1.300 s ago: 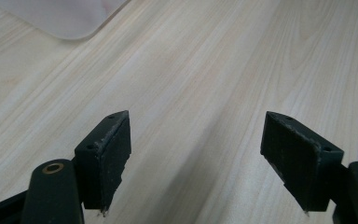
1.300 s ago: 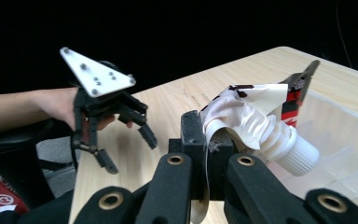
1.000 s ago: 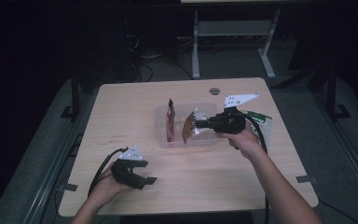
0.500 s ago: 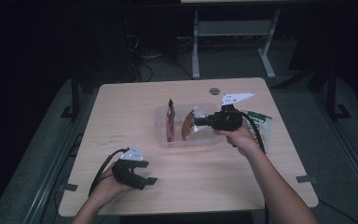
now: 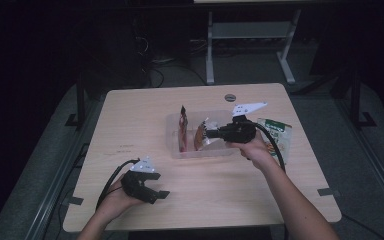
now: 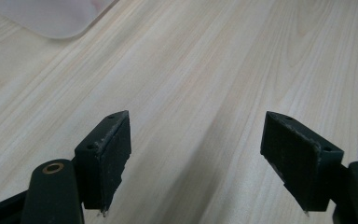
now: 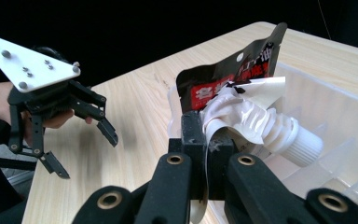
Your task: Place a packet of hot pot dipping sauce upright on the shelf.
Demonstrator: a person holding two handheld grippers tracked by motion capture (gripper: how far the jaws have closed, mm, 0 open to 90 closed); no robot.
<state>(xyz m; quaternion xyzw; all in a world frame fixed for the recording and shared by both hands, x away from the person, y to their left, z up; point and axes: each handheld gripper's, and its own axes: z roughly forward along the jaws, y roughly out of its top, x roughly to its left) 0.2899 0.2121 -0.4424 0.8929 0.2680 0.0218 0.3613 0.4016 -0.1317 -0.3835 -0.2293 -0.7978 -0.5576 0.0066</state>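
Trouble here would most likely come from the thin grip. The right gripper (image 7: 205, 154) is clenched on a crinkled edge of a silver spouted pouch (image 7: 256, 123), pinching only a fold of film beside its white screw cap (image 7: 303, 144). The pouch hangs over the clear plastic bin (image 5: 176, 136) that sits near the middle of the desk (image 5: 130, 115), with a dark red snack packet (image 7: 233, 70) standing upright just behind it in the bin. If the film slides out of the pads, the pouch could drop askew across a divider or tip the red packet over. A quick sideways pull might also drag the light bin across the desk, since nothing steadies it. The left gripper (image 5: 142, 186) rests near the desk's near left corner, well apart from the bin, its jaws spread with bare wood between them. A green packet (image 5: 279, 136) lies flat near the right edge, just beyond the right hand (image 5: 255, 150); a careless swing could brush it off.
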